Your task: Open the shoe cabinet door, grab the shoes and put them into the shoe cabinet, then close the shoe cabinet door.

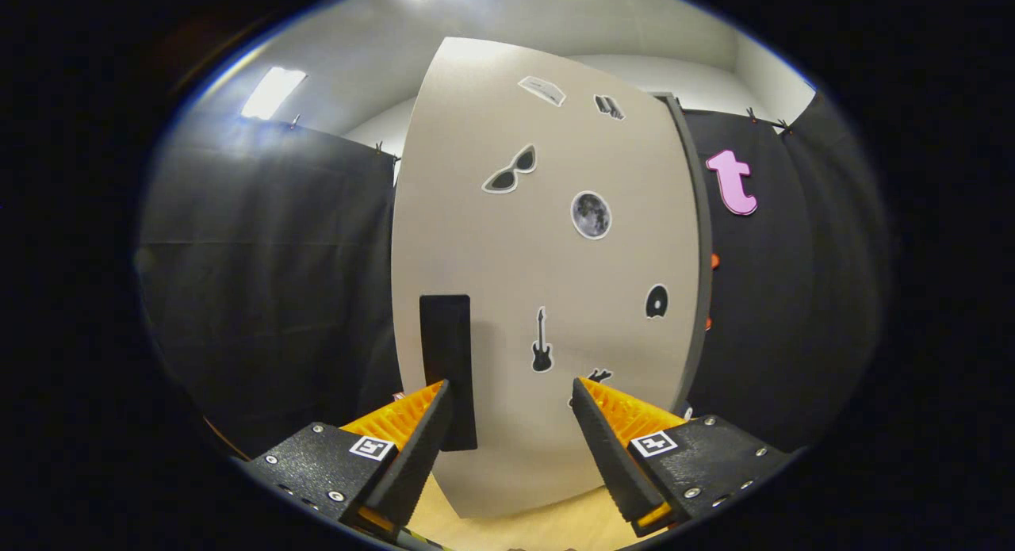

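Observation:
The shoe cabinet door (pixel 547 281) is a tall beige panel with several small stickers on it, standing just ahead of my fingers. A dark upright handle (pixel 448 361) sits near the door's left edge, right at the tip of my left finger. My gripper (pixel 511 392) is open, its fingers spread wide in front of the lower part of the door with nothing between them. The left fingertip (pixel 440 396) overlaps the handle's lower end; contact cannot be told. The door's dark right edge (pixel 698 250) shows.
Black cloth walls stand to the left and right of the cabinet. A light wooden floor (pixel 539 527) shows below the door between my fingers. White wall and ceiling lights are above.

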A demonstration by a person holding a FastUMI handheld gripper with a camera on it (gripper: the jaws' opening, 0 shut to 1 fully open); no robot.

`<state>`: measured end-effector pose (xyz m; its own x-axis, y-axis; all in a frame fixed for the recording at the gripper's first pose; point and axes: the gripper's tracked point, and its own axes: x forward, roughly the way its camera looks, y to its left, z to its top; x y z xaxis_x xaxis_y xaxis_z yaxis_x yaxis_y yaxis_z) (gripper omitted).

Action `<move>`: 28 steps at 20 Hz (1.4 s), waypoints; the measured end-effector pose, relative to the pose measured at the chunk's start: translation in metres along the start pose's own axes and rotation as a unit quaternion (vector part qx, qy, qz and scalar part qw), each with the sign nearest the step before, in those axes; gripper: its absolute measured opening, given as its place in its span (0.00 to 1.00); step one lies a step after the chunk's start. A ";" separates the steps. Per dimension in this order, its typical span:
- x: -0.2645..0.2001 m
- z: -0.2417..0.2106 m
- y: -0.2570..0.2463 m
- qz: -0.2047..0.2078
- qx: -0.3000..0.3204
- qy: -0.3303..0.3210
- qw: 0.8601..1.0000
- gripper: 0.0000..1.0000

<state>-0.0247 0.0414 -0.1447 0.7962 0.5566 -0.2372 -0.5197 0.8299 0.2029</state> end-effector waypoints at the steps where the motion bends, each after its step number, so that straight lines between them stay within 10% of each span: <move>1: 0.013 0.001 0.002 -0.003 0.000 0.000 1.000 0.93; 12: 0.134 0.004 0.021 -0.040 0.043 0.008 0.998 0.93; 28: 0.070 0.085 0.034 -0.119 -0.019 -0.060 0.991 0.93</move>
<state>0.0395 0.1056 -0.0734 0.9278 0.3381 -0.1581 -0.3222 0.9393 0.1178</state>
